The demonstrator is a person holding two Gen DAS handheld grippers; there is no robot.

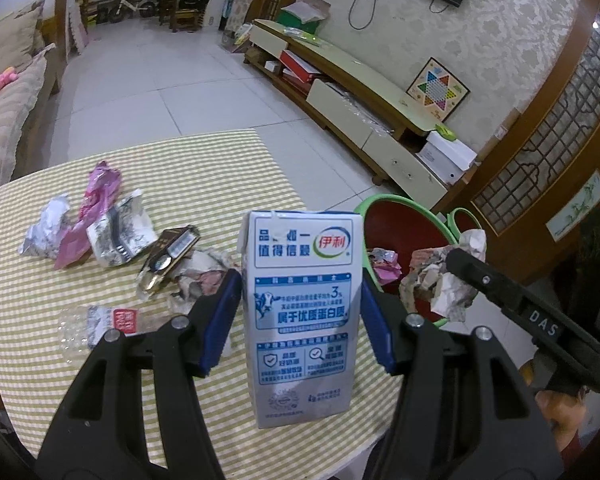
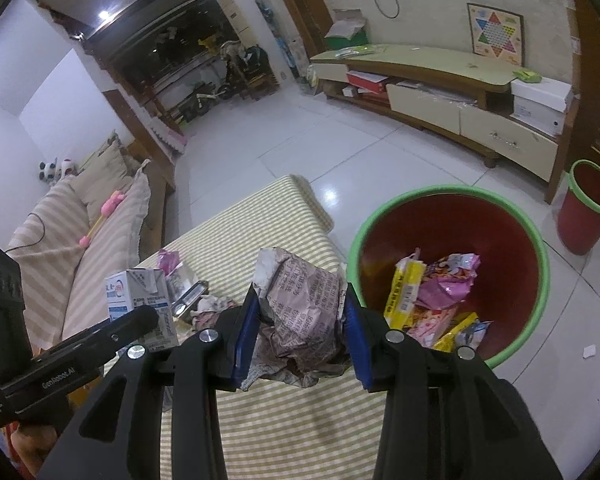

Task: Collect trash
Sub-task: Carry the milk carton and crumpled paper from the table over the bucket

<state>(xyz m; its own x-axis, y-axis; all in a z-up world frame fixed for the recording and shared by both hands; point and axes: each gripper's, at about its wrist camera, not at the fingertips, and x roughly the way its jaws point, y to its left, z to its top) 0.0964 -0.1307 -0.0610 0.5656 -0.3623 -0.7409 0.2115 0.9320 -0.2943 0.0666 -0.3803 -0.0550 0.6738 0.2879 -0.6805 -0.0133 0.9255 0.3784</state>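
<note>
My left gripper [image 1: 300, 308] is shut on a white and blue milk carton [image 1: 300, 312] and holds it upright above the striped table [image 1: 204, 168]. The carton also shows in the right wrist view [image 2: 140, 300]. My right gripper [image 2: 300, 332] is shut on a crumpled printed paper ball [image 2: 304, 304], near the table's right edge beside the red bin with a green rim [image 2: 452, 204]. The bin holds several wrappers [image 2: 440, 292]. The paper ball also shows in the left wrist view [image 1: 440, 276], in front of the bin [image 1: 396, 216].
Several wrappers lie on the table: a pink one [image 1: 96, 208], silver ones [image 1: 116, 232], a dark pack [image 1: 172, 252], a clear bag [image 1: 100, 324]. A second red bin [image 2: 588, 208] stands on the floor. A TV cabinet [image 2: 440, 92] lines the wall; a sofa [image 2: 92, 248] is left.
</note>
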